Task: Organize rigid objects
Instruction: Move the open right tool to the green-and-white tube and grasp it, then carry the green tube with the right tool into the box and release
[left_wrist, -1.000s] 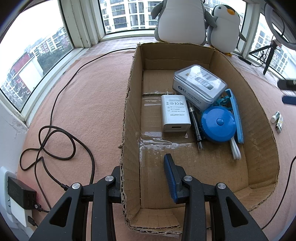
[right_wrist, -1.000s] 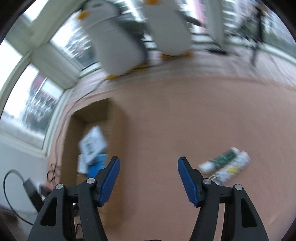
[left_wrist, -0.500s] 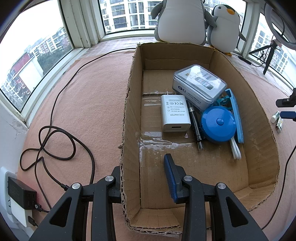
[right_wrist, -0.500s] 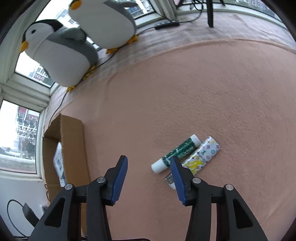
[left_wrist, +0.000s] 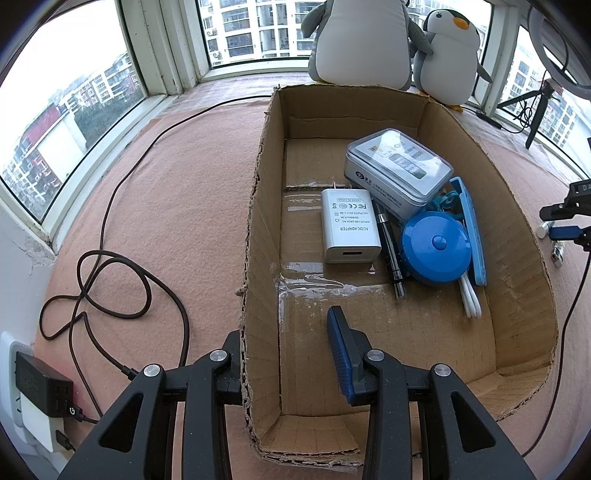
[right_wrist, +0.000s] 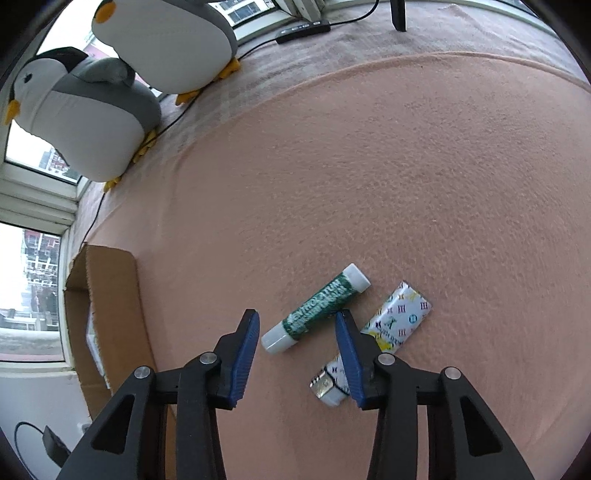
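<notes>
The left gripper (left_wrist: 288, 354) is clamped on the cardboard box (left_wrist: 258, 229) wall, inside lies a white charger (left_wrist: 349, 230) marked "AC/DC ADAPTER", while the right gripper (right_wrist: 295, 350), jaws just narrowing but gripping nothing, straddles the green tube (right_wrist: 317, 308) beside a patterned lighter (right_wrist: 384, 332).

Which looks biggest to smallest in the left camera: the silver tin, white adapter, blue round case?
1. Silver tin
2. White adapter and blue round case: look about alike, so I can't rank them.
</notes>
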